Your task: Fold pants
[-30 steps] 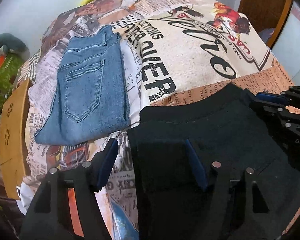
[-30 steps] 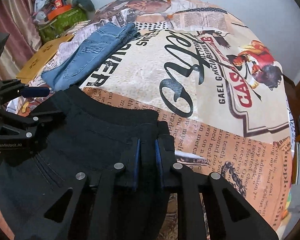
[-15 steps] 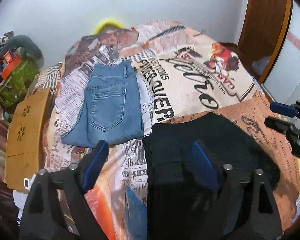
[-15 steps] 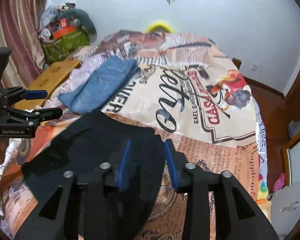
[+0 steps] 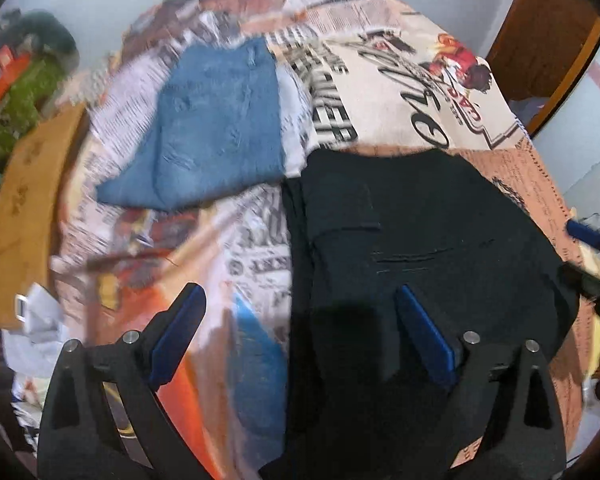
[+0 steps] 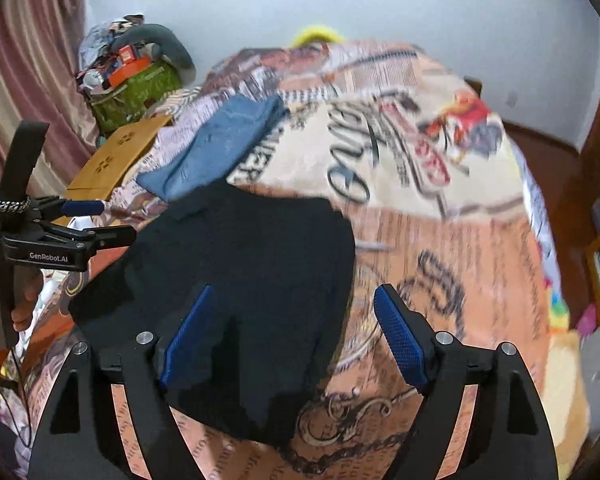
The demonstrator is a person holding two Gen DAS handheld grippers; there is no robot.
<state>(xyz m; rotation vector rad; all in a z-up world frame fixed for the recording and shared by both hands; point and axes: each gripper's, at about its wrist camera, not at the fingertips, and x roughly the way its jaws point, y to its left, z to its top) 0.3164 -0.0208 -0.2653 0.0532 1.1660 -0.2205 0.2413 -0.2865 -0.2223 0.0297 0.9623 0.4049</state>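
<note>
Bed [image 6: 480, 264] covered by a printed spread of newspaper columns, large black script and a red-and-orange figure; it fills most of both views, which are partly motion-blurred. Black pants [image 5: 420, 240], folded into a compact bundle, lie flat on the spread at lower centre of the left wrist view and at centre-left of the right wrist view [image 6: 240, 280]. Folded blue jeans [image 5: 216, 132] lie on the spread just beyond them, toward the upper left, close to the bundle's far corner. Left claw [image 5: 300, 316]: released, jaws opening, one blue pad over the spread and the other over the black cloth, neither pressing on it. Right claw [image 6: 292, 316]: released, jaws opening, straddling the right edge of the bundle without gripping it. A hand [image 6: 24, 300] holding the left tool shows at the left edge of the right wrist view. Room: pale wall [image 6: 440, 12]; striped curtain [image 6: 24, 80] at upper left; green bag [image 6: 136, 92] heaped with clutter; wooden board [image 6: 116, 160] beside the bed; brown wooden door [image 5: 548, 28] at upper right.
</note>
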